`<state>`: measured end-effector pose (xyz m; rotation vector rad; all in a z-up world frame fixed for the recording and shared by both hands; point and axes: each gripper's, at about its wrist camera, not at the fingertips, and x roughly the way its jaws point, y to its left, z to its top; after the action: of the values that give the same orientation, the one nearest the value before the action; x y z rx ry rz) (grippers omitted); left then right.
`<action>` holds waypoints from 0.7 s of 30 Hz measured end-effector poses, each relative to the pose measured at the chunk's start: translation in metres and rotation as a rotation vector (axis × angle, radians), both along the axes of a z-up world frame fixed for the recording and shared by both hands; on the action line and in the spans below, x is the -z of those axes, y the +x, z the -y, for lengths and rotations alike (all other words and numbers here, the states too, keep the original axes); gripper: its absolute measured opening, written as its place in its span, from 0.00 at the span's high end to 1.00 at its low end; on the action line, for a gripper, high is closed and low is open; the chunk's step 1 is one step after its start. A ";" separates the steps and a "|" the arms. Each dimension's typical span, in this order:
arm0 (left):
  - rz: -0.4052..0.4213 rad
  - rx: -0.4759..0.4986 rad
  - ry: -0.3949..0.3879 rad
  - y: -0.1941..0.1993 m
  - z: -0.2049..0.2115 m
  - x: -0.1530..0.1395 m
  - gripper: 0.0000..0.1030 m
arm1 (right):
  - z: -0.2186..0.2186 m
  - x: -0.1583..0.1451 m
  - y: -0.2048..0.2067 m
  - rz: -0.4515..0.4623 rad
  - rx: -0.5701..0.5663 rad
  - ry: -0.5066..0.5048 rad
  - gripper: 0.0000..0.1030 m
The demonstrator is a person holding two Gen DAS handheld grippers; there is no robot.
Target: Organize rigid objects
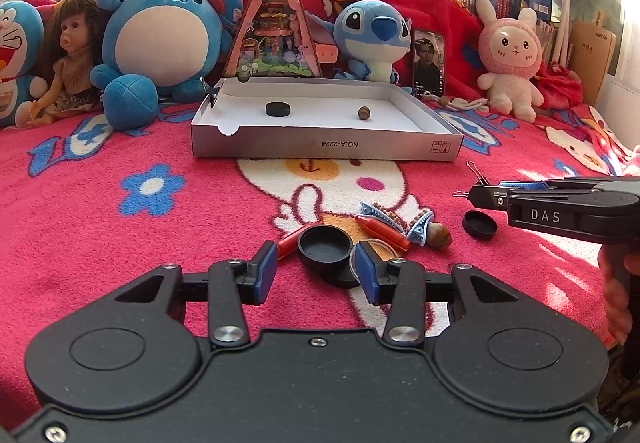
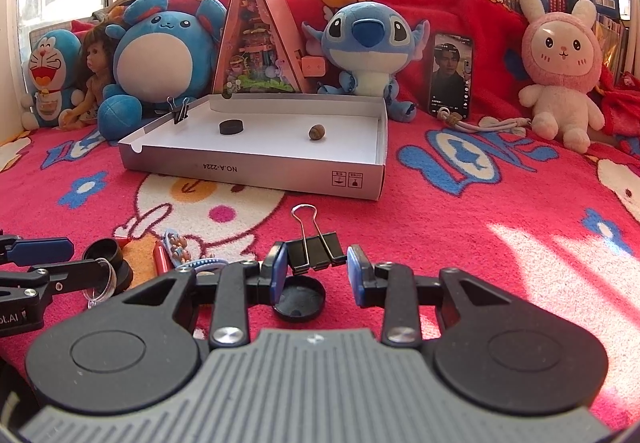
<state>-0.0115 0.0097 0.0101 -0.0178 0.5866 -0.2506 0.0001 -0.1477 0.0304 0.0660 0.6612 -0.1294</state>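
My left gripper (image 1: 316, 273) stands open around a black cap (image 1: 326, 248) that rests on another dark disc on the blanket. A gap shows by the left pad, and a clear ring (image 1: 354, 261) leans at the right pad. My right gripper (image 2: 318, 271) is shut on a black binder clip (image 2: 316, 249), its wire handles pointing forward, above a second black cap (image 2: 298, 299). Red crayons (image 1: 380, 230), blue hair clips (image 1: 420, 228) and an acorn (image 1: 438, 237) lie in the pile. The white box (image 1: 320, 147) holds a black puck (image 1: 278, 109) and a nut (image 1: 364, 112).
Another binder clip (image 2: 181, 111) is clamped on the box's left corner. Plush toys (image 1: 160, 39), a doll (image 1: 72, 55), a triangular toy house (image 1: 276, 27) and a phone (image 2: 450, 73) line the back. A hand (image 1: 616, 283) grips the right tool. Pink blanket (image 1: 120, 243) stretches left.
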 end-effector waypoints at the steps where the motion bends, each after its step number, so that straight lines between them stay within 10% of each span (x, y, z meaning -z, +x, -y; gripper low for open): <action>1: 0.002 0.008 -0.008 0.000 0.000 -0.001 0.59 | 0.000 0.000 0.000 0.001 0.000 -0.001 0.63; 21: 0.108 0.148 0.161 -0.025 0.050 0.012 0.58 | 0.004 0.001 -0.001 -0.006 0.012 0.008 0.63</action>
<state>-0.0361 -0.0406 -0.0021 0.1941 0.4992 -0.3449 -0.0013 -0.1519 0.0290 0.0779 0.6671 -0.1387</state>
